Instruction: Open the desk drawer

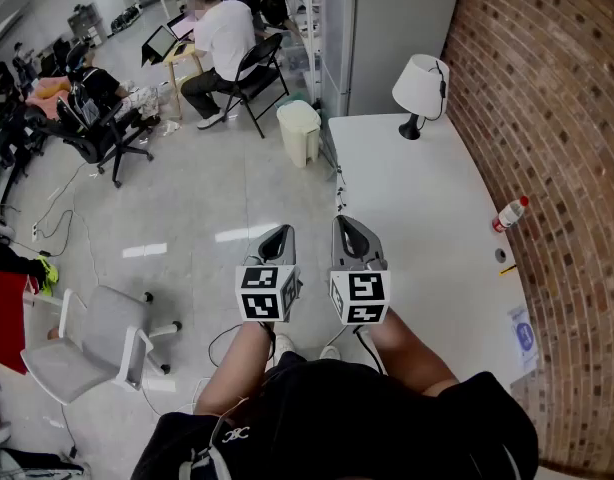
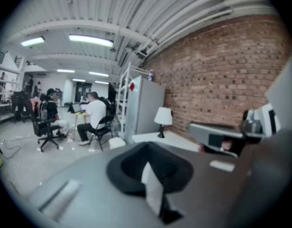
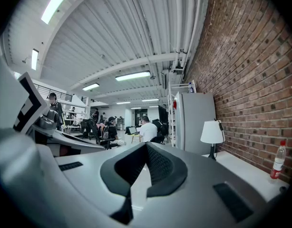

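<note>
Desk drawer: I cannot make it out in any view. The head view looks down on only the top of the long white desk (image 1: 417, 238), which runs along the red brick wall (image 1: 562, 168) on my right. Both tools are up in the air, side by side at the desk's near left edge. The right gripper (image 1: 351, 230) is above the desk's edge, and the left gripper (image 1: 278, 236) is just beside it, over the grey floor. In the left gripper view, the left gripper (image 2: 147, 147) has its jaws brought together with nothing between them, and it touches nothing. In the right gripper view, the right gripper (image 3: 146, 146) looks the same: its black-padded tips meet, it carries nothing, and it is clear of the desk. Each points away from me along the length of the desk. On the desk's far end stands a white-shaded table lamp with a black base (image 1: 420, 90). A clear plastic bottle with a red cap (image 1: 510, 213) sits against the wall about halfway along the desk. Beyond the desk's far end is a tall grey metal cabinet (image 1: 387, 38), with a white lidded waste bin (image 1: 300, 131) on the floor near it. A grey swivel chair (image 1: 87, 343) sits on the floor to my left, well apart from the desk. Farther off, a person in a white shirt (image 1: 224, 36) is seated at a small table.
</note>
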